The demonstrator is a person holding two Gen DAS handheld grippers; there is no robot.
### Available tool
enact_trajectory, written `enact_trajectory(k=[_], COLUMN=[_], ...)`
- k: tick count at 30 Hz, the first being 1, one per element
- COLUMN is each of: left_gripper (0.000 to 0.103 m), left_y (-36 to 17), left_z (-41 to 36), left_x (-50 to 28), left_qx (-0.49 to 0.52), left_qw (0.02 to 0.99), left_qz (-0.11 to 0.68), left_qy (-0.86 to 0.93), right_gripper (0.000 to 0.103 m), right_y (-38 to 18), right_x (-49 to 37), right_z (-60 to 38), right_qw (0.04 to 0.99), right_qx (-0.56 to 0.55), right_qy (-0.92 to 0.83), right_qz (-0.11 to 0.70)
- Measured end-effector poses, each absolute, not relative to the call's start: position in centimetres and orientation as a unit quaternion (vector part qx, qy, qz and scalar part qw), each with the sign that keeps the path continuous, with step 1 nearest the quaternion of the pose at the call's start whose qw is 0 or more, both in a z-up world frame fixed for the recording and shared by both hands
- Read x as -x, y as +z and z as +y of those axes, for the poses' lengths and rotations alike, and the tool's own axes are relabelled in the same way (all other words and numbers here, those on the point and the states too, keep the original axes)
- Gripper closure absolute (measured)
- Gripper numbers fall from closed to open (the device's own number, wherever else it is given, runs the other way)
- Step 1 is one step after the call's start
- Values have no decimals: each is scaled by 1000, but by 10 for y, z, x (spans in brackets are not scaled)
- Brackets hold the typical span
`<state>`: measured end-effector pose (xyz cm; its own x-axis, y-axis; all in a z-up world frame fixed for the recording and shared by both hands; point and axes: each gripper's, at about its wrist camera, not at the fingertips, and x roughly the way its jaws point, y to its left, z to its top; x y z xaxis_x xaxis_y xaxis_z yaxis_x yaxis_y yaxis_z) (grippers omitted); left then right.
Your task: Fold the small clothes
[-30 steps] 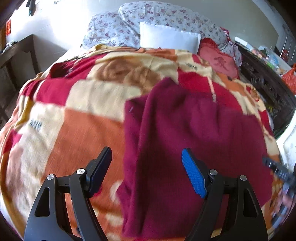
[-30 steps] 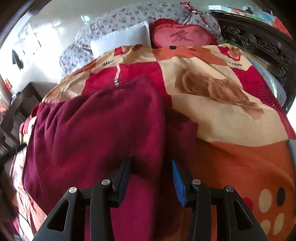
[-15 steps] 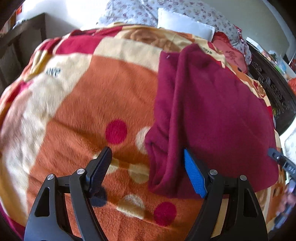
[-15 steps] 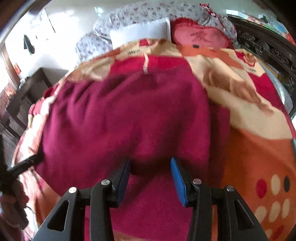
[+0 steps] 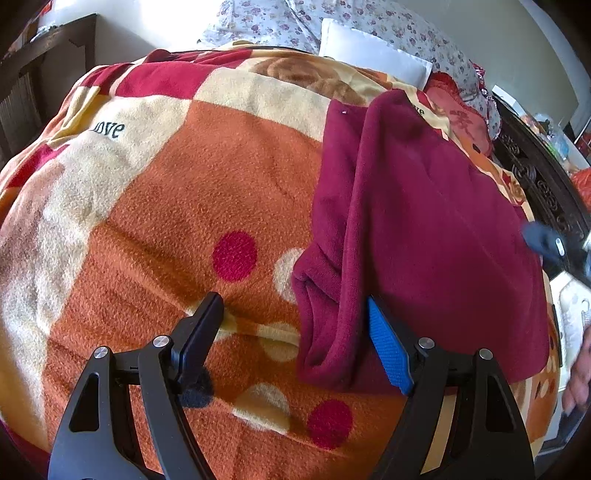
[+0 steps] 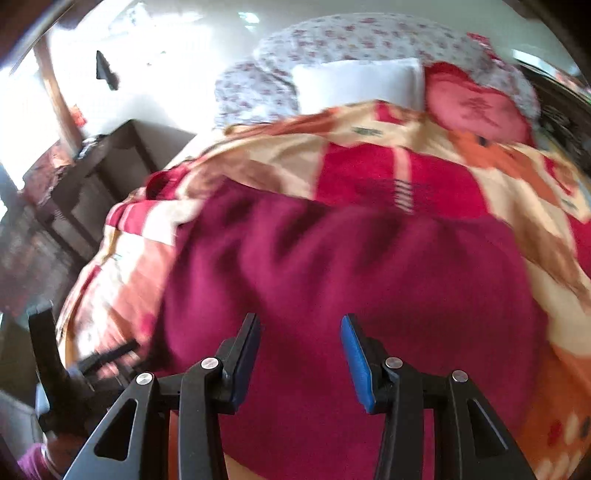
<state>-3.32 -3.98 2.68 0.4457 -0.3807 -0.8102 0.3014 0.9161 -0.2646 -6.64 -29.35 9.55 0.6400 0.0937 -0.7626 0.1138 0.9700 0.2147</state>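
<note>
Jaws on the left gripper [image 5: 295, 325] stand wide with nothing clamped; the dark finger rests low against the blanket [image 5: 155, 206], and the blue pad [image 5: 388, 354] sits just beside the near left edge of the maroon garment [image 5: 424, 221]. Jaws on the right gripper [image 6: 300, 354] stand at a middling gap above the same garment [image 6: 351, 277]. That view is smeared, and no cloth can be seen pinched between the pads, so read this gripper as unloaded.

Position of the work: the garment lies flat on the orange, red and cream blanket, partly folded, with a doubled lengthwise pleat along its left side. Its long axis runs from the near edge of the bed away toward the white pillow [image 5: 373, 55] and the floral bedding [image 5: 369, 22].

Governing relation: from the left jaws, the bunched near-left corner [image 5: 325, 332] lies slightly to the right, falling between the two fingers. The left hand is judged the nearer tool for that corner. The right gripper hangs over the garment's near middle, well inside its edges.

Probable next step: take the near end and carry it up the long axis.
</note>
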Motion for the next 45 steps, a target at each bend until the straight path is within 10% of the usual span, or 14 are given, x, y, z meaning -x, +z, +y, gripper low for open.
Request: enact_trajectory(k=[22, 26, 36, 45], left_gripper=[23, 23, 23, 23], left_y=[22, 22, 22, 42], left_z=[-33, -33, -31, -31], left_x=[30, 33, 39, 36], left_qx=[72, 72, 75, 76], left_qw=[847, 851, 852, 857], left_qz=[478, 471, 467, 435], left_qy=[-222, -222, -225, -266], right_gripper=[57, 23, 19, 79], right_y=[76, 83, 50, 76], right_x=[-85, -79, -93, -66], right_z=[-236, -220, -154, -206], right_qw=[877, 872, 860, 876], right_qx=[-103, -116, 83, -22], right_qy=[26, 37, -37, 44], right_qz=[469, 474, 501, 479])
